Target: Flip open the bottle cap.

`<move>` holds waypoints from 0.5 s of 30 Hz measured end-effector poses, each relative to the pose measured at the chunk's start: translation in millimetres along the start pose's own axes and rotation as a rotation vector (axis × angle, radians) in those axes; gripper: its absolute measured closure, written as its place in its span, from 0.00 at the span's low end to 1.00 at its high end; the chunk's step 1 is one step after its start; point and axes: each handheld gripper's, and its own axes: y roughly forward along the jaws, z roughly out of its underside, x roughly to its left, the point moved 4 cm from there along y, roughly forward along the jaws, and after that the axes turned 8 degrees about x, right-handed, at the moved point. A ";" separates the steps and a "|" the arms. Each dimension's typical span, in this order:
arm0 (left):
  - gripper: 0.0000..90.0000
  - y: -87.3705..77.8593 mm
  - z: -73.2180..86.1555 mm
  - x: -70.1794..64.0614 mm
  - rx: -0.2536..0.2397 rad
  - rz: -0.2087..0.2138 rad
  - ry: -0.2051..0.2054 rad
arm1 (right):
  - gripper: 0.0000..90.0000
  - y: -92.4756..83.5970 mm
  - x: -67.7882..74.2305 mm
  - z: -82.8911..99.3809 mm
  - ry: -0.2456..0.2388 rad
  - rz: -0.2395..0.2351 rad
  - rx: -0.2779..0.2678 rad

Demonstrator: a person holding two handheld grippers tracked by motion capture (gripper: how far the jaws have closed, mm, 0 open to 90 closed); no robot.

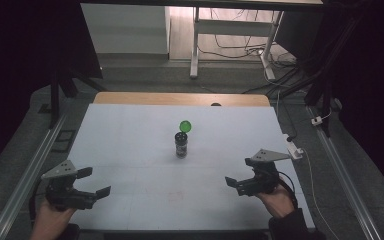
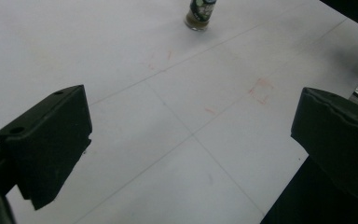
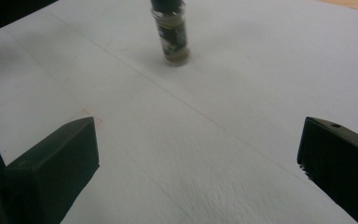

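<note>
The left gripper (image 1: 93,181) has its jaws spread wide with nothing between them; in the left gripper view (image 2: 191,140) only bare white sheet lies in the gap. The right gripper (image 1: 240,175) is likewise wide apart and holds nothing, and in its own view (image 3: 196,163) the sheet shows between the two black jaws. Both grippers sit near the front edge of the table (image 1: 130,150), well apart from each other, each gripped by a hand: the left hand (image 1: 50,220) at the lower left, the right hand (image 1: 279,199) at the lower right.

The jar (image 1: 181,144) stands upright near the middle of the sheet, between the two grippers and farther back, well away from both. A green lid (image 1: 185,126) sits just behind it, close to or touching its top; which of the two cannot be told. Nothing lies between either gripper and the jar, only faint pencil lines and reddish marks (image 2: 260,89) on the sheet.

In the left gripper view the jar (image 2: 200,14) is cut off at the top edge, showing only its lower part. In the right gripper view the jar (image 3: 172,39) loses its top too. Its label is too blurred to read. Beyond the table, a desk frame (image 1: 195,45) and cables (image 1: 240,50) lie on the dim floor.
</note>
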 end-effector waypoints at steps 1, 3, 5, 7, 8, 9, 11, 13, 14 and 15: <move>0.00 -1.8 2.7 0.3 -0.001 -0.007 -0.004 | 0.00 -2.2 -2.0 3.9 0.008 0.008 0.000; 0.00 -4.7 7.7 0.8 -0.004 -0.025 -0.013 | 0.00 -6.0 -6.2 12.0 0.015 0.033 0.005; 0.00 -8.0 14.1 2.3 -0.005 -0.045 -0.021 | 0.00 -9.5 -9.7 19.1 0.024 0.052 0.012; 0.00 -10.3 19.6 3.6 -0.001 -0.058 -0.031 | 0.00 -13.0 -12.4 24.7 0.034 0.066 0.012; 0.00 -11.0 22.1 4.1 0.001 -0.062 -0.038 | 0.00 -14.9 -13.4 27.4 0.037 0.072 0.015; 0.00 -11.5 24.6 4.7 0.007 -0.070 -0.042 | 0.00 -16.6 -14.2 30.0 0.041 0.080 0.016; 0.00 -12.2 29.1 5.5 0.020 -0.094 -0.046 | 0.00 -20.2 -15.8 35.9 0.050 0.098 0.023; 0.00 -13.1 32.5 6.2 0.029 -0.107 -0.048 | 0.00 -24.0 -17.0 41.8 0.066 0.105 0.032; 0.00 -13.3 34.0 6.3 0.034 -0.114 -0.050 | 0.00 -25.8 -17.8 44.5 0.076 0.109 0.033; 0.00 -13.4 35.5 6.5 0.043 -0.122 -0.050 | 0.00 -27.5 -18.7 47.3 0.084 0.110 0.037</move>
